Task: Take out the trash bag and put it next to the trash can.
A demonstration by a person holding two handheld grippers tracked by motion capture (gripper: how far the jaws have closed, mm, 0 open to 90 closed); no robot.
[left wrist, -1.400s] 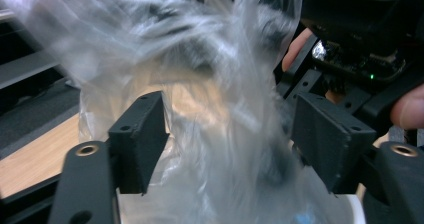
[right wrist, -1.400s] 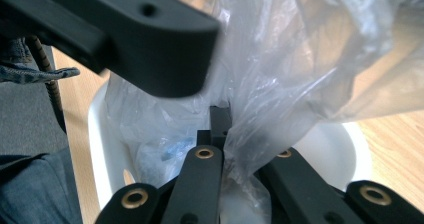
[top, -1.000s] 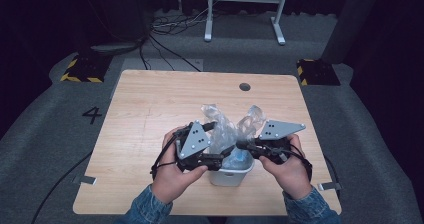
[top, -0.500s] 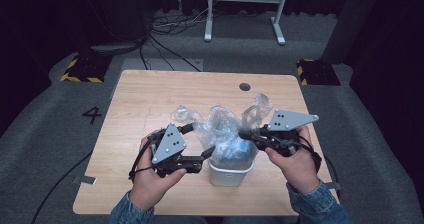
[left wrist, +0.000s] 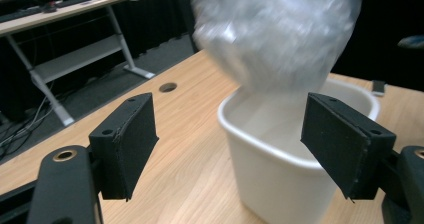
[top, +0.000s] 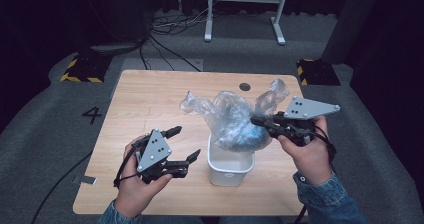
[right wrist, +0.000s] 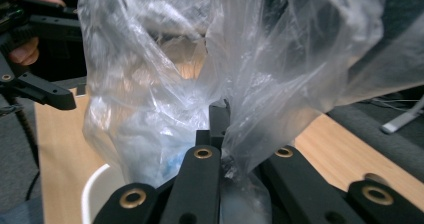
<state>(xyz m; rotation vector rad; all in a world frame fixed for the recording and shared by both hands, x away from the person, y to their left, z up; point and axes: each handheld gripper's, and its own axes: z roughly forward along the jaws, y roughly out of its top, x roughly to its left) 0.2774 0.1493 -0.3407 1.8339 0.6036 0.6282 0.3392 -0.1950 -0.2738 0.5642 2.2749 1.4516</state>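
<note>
Two grippers work over a wooden desk (top: 150, 104) at the middle of the high view. The right gripper (top: 260, 120), right of centre, has its jaws clamped on a fold of a clear plastic bag (top: 235, 116); in the right gripper view the film (right wrist: 250, 74) is pinched between the closed jaws near the bottom centre. The left gripper (top: 185, 144), lower left of centre, stands with its jaws spread wide and nothing between them, just beside a small white bin (top: 230, 164).

That bag hangs partly inside the bin's mouth, its crumpled bulk rising above the rim. It looks thin, glossy and wrinkled, with something bluish showing faintly through it low down. Judging by its drape, it is very light, limp and slippery, liable to slide or tear if tugged hard. A good hold would be a gathered fold near its open edge, where several layers bunch together, rather than a single taut sheet.
</note>
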